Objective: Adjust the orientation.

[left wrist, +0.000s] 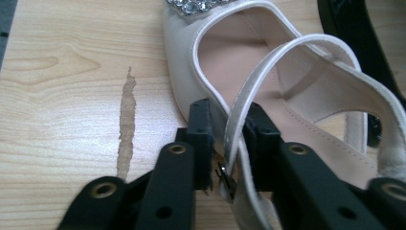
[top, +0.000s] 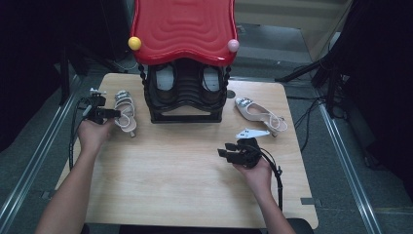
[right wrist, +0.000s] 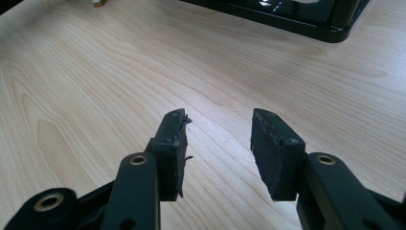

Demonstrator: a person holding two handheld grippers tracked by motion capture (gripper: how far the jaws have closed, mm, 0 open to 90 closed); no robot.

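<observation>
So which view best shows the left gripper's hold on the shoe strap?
The left gripper view: its jaws close on the white strap of the left shoe. In the high view the left gripper and shoe are small.

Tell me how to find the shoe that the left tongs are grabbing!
Look for the big black rack with the red wavy roof at the back of the wooden table. The pale shoe lies just left of it, with the left tongs closed on its thin heel strap. Its twin lies right of the rack, with no tongs on it.
</observation>
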